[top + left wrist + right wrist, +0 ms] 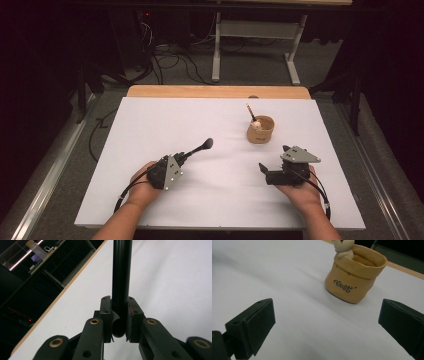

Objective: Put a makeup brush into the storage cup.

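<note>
My left gripper (pixel 181 158) (pixel 119 300) is shut on a black rod-shaped tool (pixel 199 148) (pixel 121 275). The tool's rounded head points up and to the right over the white table, and its butt end sits between the pads. A tan sack-shaped pot (pixel 260 129) (pixel 354 277) stands at the right of centre. It holds a small pale figure (pixel 343 247) and a thin stick (pixel 250 111). My right gripper (pixel 274 158) (pixel 329 325) is below the pot and faces it, open, with nothing between its jaws.
A white sheet (pixel 200 120) covers the table, and a wooden edge (pixel 220 91) shows at the far side. Beyond it stand a table frame (pixel 255 30) and cables (pixel 165 57) on the floor. The person's hands come in from the near edge.
</note>
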`<state>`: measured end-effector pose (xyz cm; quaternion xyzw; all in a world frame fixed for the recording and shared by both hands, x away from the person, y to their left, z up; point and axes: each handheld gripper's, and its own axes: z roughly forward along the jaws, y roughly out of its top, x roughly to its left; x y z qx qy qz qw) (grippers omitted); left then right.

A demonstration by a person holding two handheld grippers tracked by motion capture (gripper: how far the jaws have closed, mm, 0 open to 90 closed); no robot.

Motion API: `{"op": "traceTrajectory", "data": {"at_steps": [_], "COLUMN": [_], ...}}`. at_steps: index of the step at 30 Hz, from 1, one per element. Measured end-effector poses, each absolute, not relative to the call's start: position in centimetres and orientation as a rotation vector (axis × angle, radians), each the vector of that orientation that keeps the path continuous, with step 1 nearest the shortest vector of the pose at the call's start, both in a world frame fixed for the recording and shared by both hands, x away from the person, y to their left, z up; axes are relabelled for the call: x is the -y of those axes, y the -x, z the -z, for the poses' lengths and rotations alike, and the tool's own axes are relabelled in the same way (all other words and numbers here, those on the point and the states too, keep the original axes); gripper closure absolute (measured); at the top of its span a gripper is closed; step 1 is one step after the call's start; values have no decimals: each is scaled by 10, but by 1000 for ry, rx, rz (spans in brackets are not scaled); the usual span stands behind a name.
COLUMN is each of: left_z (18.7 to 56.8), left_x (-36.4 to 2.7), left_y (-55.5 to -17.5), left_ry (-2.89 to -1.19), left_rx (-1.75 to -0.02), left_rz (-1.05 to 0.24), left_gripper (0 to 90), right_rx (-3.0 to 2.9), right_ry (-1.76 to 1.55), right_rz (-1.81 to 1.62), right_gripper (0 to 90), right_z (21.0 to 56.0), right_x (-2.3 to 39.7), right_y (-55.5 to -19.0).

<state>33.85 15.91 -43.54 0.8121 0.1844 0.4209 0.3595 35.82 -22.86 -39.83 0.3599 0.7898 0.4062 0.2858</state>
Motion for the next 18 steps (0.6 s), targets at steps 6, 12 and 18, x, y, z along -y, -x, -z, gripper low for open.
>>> {"op": "traceTrajectory", "data": {"at_steps": [6, 12, 18], "left_z": [435, 435, 436], "left_x": [-164, -170, -174], "left_y": [-344, -349, -353], "left_ry": [-2050, -2011, -1958], "left_rx": [-573, -649, -704], "left_rz": [-982, -890, -772], "left_gripper": [786, 786, 786], "right_rx": [-2097, -2091, -2086], "right_ry": [-967, -990, -992], "right_rz": [-1118, -1125, -1152], "right_gripper": [40, 39, 39], "right_z": [403, 405, 405], "right_x": [235, 236, 236], "right_y": [-356, -357, -357]}}
